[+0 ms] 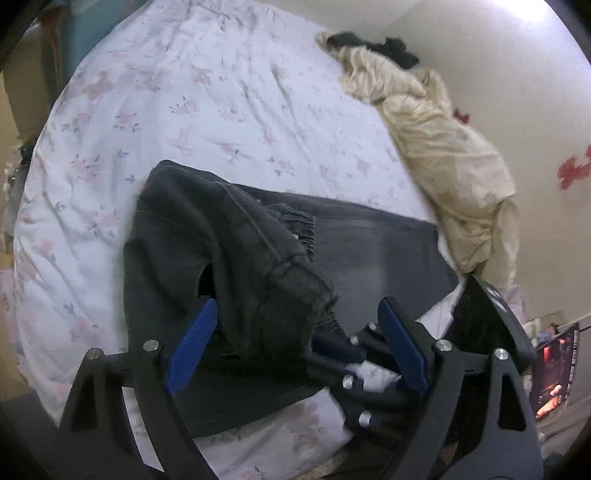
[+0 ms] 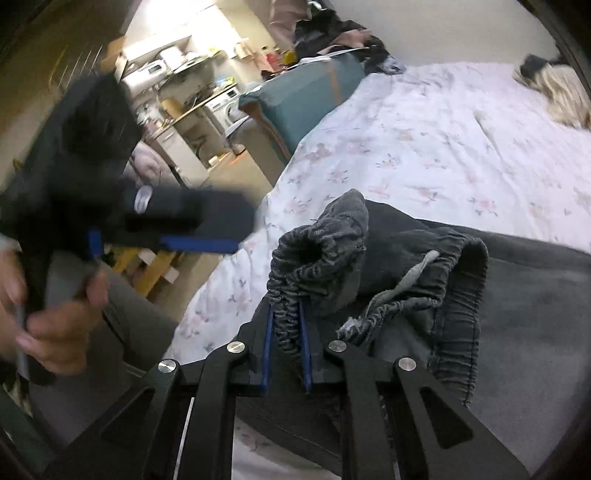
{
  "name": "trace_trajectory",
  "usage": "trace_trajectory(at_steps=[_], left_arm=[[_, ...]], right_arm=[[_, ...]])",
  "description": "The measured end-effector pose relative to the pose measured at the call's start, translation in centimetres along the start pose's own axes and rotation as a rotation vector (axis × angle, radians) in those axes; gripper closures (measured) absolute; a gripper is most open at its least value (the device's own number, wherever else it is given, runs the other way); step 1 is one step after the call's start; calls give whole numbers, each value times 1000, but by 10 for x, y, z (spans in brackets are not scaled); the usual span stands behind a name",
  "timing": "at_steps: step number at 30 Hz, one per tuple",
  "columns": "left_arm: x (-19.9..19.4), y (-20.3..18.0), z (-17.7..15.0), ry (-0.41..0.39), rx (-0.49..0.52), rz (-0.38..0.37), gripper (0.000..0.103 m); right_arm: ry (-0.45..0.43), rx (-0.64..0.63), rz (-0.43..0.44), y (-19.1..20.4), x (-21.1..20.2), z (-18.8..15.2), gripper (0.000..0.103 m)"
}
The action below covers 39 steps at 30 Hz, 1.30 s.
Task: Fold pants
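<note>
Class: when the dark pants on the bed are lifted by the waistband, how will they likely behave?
The pants look floppy: the waistband bunches between the right gripper pads. They probably drape rather than hold shape. The thick fabric likely won't slip.

My feeds are dim and bluish, with a glare blowing out the wall [image 1: 532, 22] at upper right in the left view, strong fisheye bending at the black rims, and motion blur smearing the left gripper [image 2: 192, 229] in the right view.

both wrists – close, angled down | shared – pants [image 1: 229, 236], bed [image 1: 207, 92]
</note>
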<state>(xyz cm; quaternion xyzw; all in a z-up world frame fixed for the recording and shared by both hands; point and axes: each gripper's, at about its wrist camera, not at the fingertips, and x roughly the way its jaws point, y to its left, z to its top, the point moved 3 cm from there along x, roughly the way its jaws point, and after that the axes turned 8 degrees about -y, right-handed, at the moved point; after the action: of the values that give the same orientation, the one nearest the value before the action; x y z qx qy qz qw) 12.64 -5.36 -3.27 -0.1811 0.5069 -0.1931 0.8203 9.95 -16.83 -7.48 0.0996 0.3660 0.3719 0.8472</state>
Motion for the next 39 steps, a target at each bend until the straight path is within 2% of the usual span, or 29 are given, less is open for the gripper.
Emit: trace_trajectory(at_steps=[2,4,6,7,8,10,11,13,15,17,18,19,20,21,22,24,26,28,29,30,31,32,34,36,38,39], left_arm=[[18,-1,2,54,-4,93,17],[34,-3,2,92,-9,124,17],[40,-4,5,70,4,179,19],[42,-4,6,53,6,181,30],[43,-6,6,48,14,151,60],[44,-8,4,56,41,154,69],[44,-7,3,54,47,152,78],[41,-4,2,43,61,170,83],[36,5,3,30,21,169,84],[26,17,5,15,-34,149,84],[24,19,5,10,-34,149,84],[21,19,6,7,-30,147,84],[19,20,6,6,-30,144,84],[18,20,5,6,-33,143,84],[18,19,5,9,-34,144,84],[19,17,3,14,-33,146,83],[20,12,1,14,-18,142,83],[21,6,-1,10,1,147,83],[21,5,-1,8,3,150,83],[20,4,-1,4,-2,151,83],[19,5,-1,-1,-8,150,83],[15,6,0,-17,-16,155,84],[4,10,5,-66,-54,160,84],[-10,21,13,-111,-151,130,85],[-15,28,20,-145,-191,134,85],[-12,29,23,-147,-187,140,85]], right_arm=[[-3,-11,-4,-3,-3,0,90],[-1,-17,-5,2,2,1,90],[-1,-22,-2,2,1,0,90],[2,-23,-3,3,-2,-1,90],[6,-24,-6,4,-4,-2,90],[12,-19,-2,4,-5,-3,90],[11,-13,-3,3,-5,-3,90],[23,21,16,-1,-8,-3,90],[64,72,46,-7,-14,0,86],[49,117,34,-22,-30,7,84],[29,163,32,-33,-37,11,71],[11,231,7,-51,-43,14,53],[-8,324,-56,-76,-45,16,21],[-24,408,-88,-96,-45,15,14],[-16,498,-95,-113,-40,13,14],[42,654,-38,-139,-21,4,21],[150,756,-34,-150,3,-8,25],[260,793,-43,-154,28,-18,25],[263,768,-60,-156,38,-19,32],[255,728,-90,-155,40,-17,60],[261,687,-128,-154,41,-17,80],[264,650,-144,-149,38,-15,95],[282,564,-133,-135,27,-5,98],[309,492,-125,-116,10,-1,103],[420,339,-336,-115,12,-23,103],[462,374,-328,-121,21,-38,103]])
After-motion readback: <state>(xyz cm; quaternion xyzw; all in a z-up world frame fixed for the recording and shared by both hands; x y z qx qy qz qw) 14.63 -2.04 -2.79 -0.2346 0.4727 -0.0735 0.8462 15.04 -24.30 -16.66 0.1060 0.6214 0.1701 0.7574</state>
